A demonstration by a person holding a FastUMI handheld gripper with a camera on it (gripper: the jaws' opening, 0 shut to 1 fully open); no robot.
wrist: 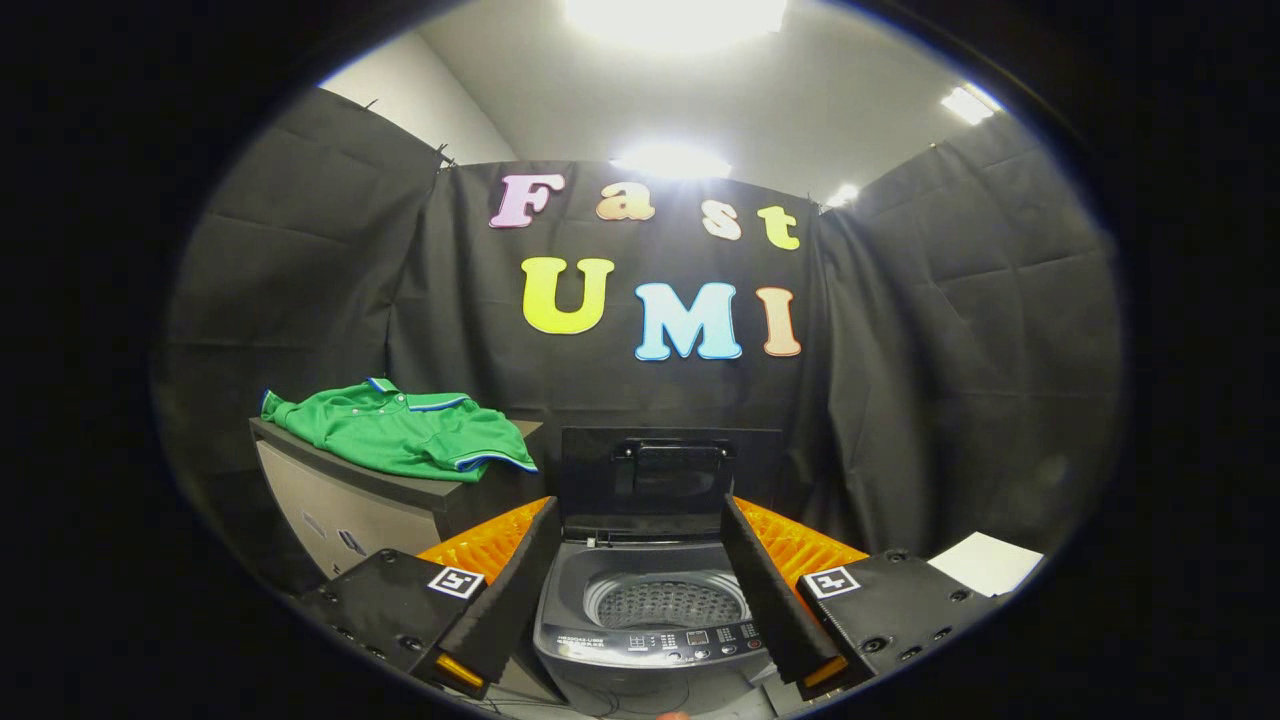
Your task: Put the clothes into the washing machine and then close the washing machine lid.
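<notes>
My gripper (pixel 640 590) is spread wide and empty, fingers framing the washing machine (pixel 650 625) whose lid (pixel 668 470) stands up so the drum can take the green shirt (pixel 410 430), heaped on the cabinet (pixel 350 505) beside it.

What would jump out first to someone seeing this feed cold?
Probably the bright green polo shirt, draped over the top of a dark cabinet beside the washing machine. Next, the washing machine itself, just ahead of the gripper: its lid stands raised and the drum looks empty. The gripper's fingers are spread wide, holding nothing.
</notes>
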